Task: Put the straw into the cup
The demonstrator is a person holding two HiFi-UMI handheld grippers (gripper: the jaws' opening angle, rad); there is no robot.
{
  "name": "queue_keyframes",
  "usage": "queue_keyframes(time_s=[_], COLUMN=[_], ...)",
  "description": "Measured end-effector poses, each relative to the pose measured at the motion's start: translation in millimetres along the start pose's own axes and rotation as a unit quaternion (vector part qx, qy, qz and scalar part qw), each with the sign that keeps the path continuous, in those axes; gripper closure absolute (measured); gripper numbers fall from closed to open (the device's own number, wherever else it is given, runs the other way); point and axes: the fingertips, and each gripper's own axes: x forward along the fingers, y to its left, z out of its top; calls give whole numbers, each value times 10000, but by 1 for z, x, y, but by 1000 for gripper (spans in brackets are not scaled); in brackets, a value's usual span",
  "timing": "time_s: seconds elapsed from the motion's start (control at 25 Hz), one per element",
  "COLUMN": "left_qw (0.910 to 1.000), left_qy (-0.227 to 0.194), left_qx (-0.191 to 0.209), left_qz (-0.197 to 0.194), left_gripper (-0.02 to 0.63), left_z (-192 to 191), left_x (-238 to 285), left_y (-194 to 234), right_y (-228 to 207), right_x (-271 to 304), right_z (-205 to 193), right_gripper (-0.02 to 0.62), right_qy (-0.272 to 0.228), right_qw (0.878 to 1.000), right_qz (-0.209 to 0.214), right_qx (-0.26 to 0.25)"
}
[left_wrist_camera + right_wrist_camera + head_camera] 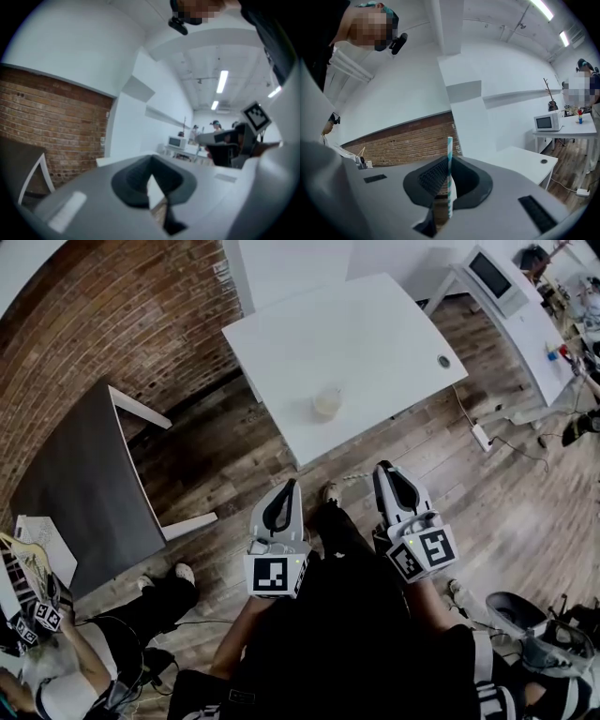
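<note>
A pale translucent cup [327, 401] stands near the front edge of the white table [375, 324], ahead of both grippers. My right gripper [383, 472] is held low over the wooden floor, short of the table, and is shut on a teal-and-white striped straw [449, 173]. The straw stands upright between the jaws in the right gripper view, where the gripper [449, 187] points at a brick wall. It shows faintly beside the tips as the straw [357, 477] in the head view. My left gripper [289, 487] hangs beside the right one, jaws closed together with nothing in them, as the left gripper view [152, 180] shows.
A dark grey table [84, 474] stands to the left by the brick wall. A white desk with a microwave [495, 276] is at the far right. A power strip [482, 437] and cables lie on the floor right of the table. A person [56, 662] sits at lower left.
</note>
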Motion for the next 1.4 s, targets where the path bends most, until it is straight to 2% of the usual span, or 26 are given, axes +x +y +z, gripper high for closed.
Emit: queue_keyframes(time_s=[0.28, 0.48, 0.84, 1.08, 1.4], left_qw=[9996, 9973, 9922, 9923, 9947], left_qy=[3, -134, 45, 152, 260], left_qx=[75, -232, -234, -187, -95], left_qz=[266, 688, 1227, 1217, 992], left_gripper=[601, 601, 601, 601, 601], left_z=[17, 27, 23, 17, 13], left_x=[62, 100, 116, 132, 166], left_y=[0, -1, 3, 18, 35], right_y=[-41, -71, -96, -103, -115], right_x=[46, 71, 116, 138, 173], right_z=[16, 24, 27, 26, 0], right_gripper=[571, 571, 571, 571, 571], right_qy=[43, 127, 221, 214, 461], right_qw=[9993, 9974, 9937, 9945, 9957], right_qz=[355, 707, 1090, 1016, 789], right_qx=[51, 115, 106, 122, 174])
